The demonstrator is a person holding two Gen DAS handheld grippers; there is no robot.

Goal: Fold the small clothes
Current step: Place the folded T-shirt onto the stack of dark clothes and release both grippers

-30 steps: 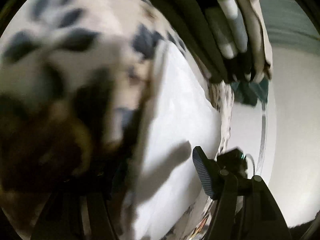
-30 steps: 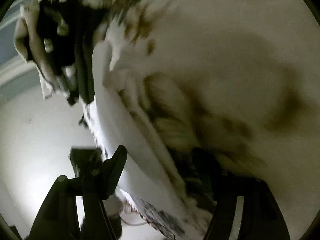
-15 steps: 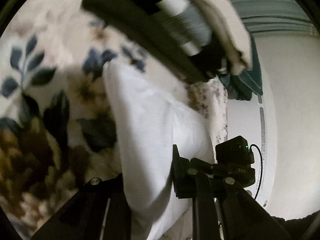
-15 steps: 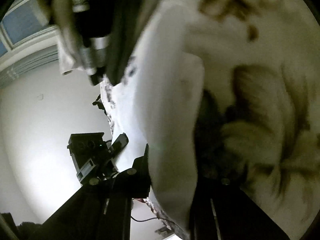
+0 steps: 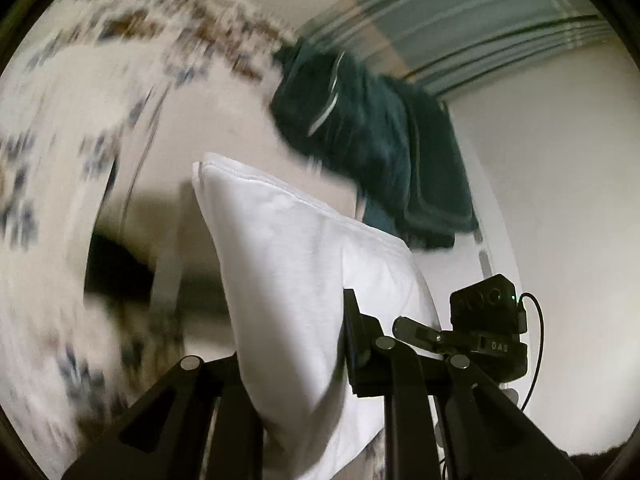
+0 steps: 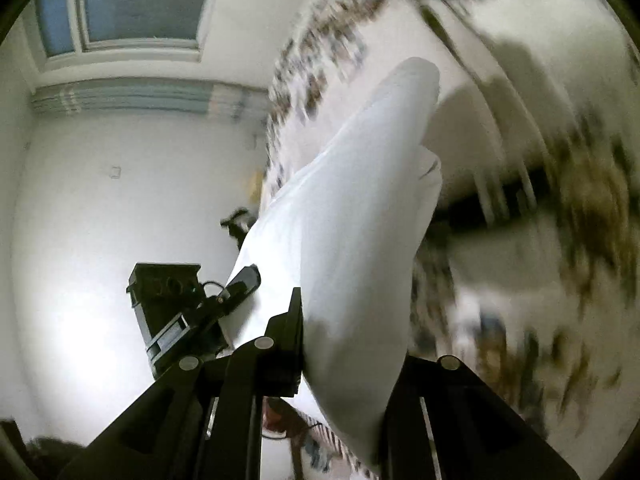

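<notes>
Both grippers, left [image 5: 298, 364] and right [image 6: 344, 336], were pinched on a white garment [image 5: 304, 280] held up above the floral bedspread [image 5: 44, 168], apparently mid-fold; the next move probably called for lowering it flat before letting go.

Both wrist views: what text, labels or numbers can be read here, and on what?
"DAS" – on the black module clipped beside the left gripper, left wrist view.
The matching black module in the right wrist view: no readable marking.
White garment, green garment, floral sheet: no text; the sheet is motion-blurred.
</notes>
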